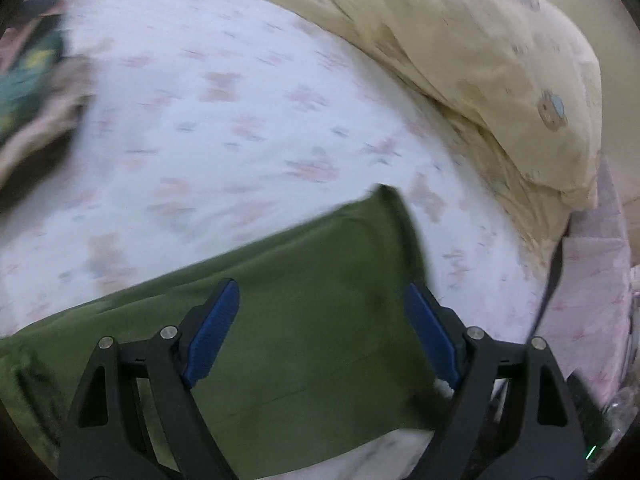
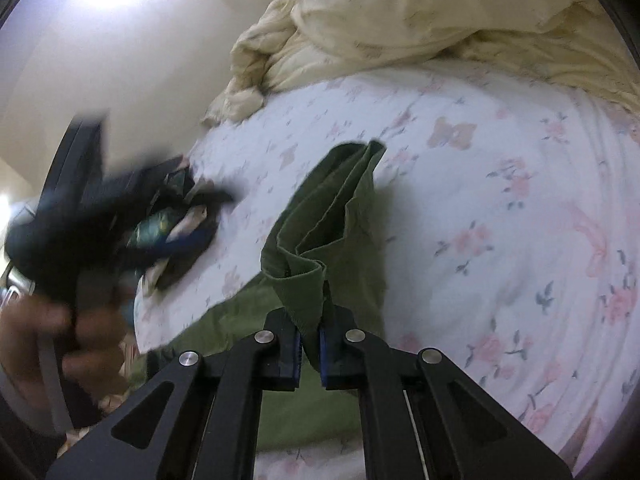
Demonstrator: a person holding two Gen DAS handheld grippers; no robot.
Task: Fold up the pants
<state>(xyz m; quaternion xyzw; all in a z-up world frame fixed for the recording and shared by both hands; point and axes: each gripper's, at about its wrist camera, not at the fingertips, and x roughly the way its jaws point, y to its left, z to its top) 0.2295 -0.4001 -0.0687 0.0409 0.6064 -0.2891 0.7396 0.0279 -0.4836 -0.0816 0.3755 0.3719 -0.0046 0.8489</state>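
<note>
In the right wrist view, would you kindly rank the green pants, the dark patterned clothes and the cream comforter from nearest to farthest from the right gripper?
1. Green pants: a bunched edge is pinched between the pads of the right gripper.
2. Dark patterned clothes: up and to the left, at the bed's edge.
3. Cream comforter: heaped at the far end of the bed.

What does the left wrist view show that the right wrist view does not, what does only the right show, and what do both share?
Only the left wrist view: the left gripper, fingers spread wide above the flat green pants, nothing between them.

Only the right wrist view: the right gripper shut on a bunched fold of the pants, and a blurred hand.

Both: the pants, the floral bedsheet, the cream duvet, and a dark patterned garment.
</note>
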